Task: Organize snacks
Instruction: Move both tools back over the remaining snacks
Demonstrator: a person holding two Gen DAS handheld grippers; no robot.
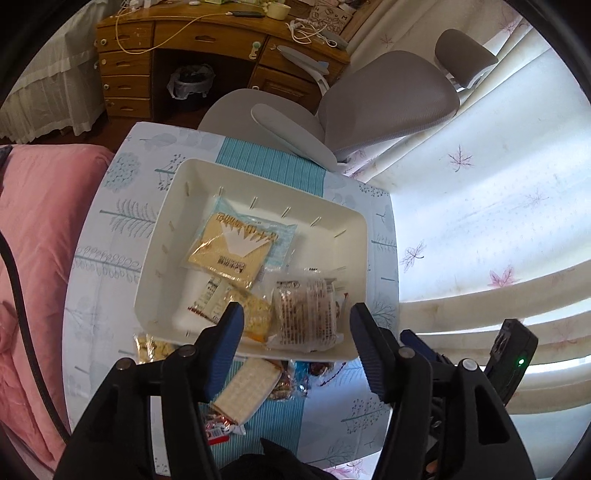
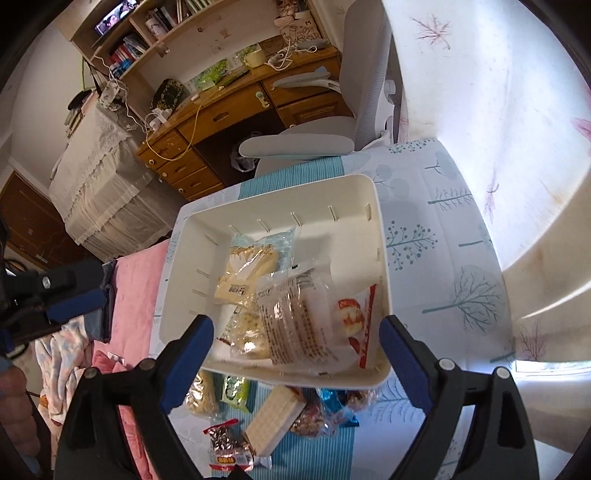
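Grey office chair (image 1: pixel 384 99), wooden desk (image 1: pixel 207 33), pink bedding (image 1: pixel 48 229), leaf-print curtain (image 1: pixel 480 206)

We see a table under a pale tree-printed cloth (image 1: pixel 110 229) carrying a white rectangular plastic bin (image 1: pixel 177 206) and loose wrapped snacks (image 2: pixel 273 417) beside it.

Left hand-held gripper (image 1: pixel 297 325) open over bin (image 1: pixel 207 177); snacks (image 1: pixel 231 247) inside — nothing gripped

1. Left wrist: close above the white tray (image 1: pixel 168 258), tilted steeply down, facing 12 o'clock toward the desk (image 1: pixel 207 33).
2. Right wrist: equally close, angled down from 5 o'clock.
3. Shared: tray, bench (image 2: pixel 443 258), chair (image 2: pixel 317 144).
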